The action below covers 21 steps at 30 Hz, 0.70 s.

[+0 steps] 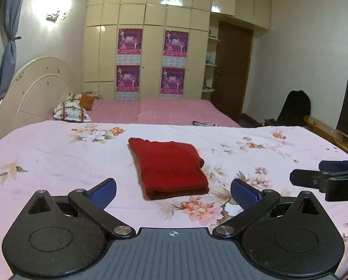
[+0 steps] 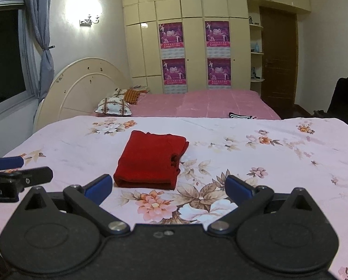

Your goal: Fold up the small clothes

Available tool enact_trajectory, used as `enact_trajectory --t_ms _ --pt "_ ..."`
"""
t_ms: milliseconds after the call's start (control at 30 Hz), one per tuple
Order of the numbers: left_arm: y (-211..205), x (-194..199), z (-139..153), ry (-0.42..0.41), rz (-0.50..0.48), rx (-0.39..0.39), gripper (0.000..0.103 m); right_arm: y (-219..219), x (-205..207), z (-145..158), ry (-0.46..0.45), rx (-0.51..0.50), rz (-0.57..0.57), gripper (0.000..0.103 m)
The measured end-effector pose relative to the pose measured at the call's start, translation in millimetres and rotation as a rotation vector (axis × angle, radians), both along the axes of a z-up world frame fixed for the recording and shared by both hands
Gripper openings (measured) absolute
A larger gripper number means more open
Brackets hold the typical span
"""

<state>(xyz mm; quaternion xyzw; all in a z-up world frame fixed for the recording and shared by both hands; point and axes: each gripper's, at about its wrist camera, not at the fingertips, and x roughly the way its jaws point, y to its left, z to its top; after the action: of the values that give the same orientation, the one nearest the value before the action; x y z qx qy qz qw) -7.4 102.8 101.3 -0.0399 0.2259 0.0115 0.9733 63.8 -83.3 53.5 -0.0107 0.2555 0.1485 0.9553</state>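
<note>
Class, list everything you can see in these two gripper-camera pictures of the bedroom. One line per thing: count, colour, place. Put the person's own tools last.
Folded garment: one, red, lying on the floral sheet, touched by neither gripper.
Floral sheet: one, pale pink with flowers, covering the near bed.
Pink bed: one, behind the near bed.
Pillows: two patterned, one orange, at the pink bed's head.
Headboard: one, cream, rounded, at left.
Wardrobe: one, cream, on the far wall.
Posters: four, purple, on the wardrobe doors.
Door: one, brown, right of the wardrobe.
Curtain: one, blue-grey, tied back beside the window.
Wall lamp: one, lit.
Left gripper: fingers blue, open, empty.
Right gripper: fingers blue, open, empty.
</note>
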Motion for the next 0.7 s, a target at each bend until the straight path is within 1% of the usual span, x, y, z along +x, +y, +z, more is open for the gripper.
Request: enact_trajectory --t_ms 700 --pt "-8.5 1.2 0.8 -0.005 -0.002 0.006 0.103 -0.3 -5.2 -1.6 -0.010 -0.004 -0.014 0.102"
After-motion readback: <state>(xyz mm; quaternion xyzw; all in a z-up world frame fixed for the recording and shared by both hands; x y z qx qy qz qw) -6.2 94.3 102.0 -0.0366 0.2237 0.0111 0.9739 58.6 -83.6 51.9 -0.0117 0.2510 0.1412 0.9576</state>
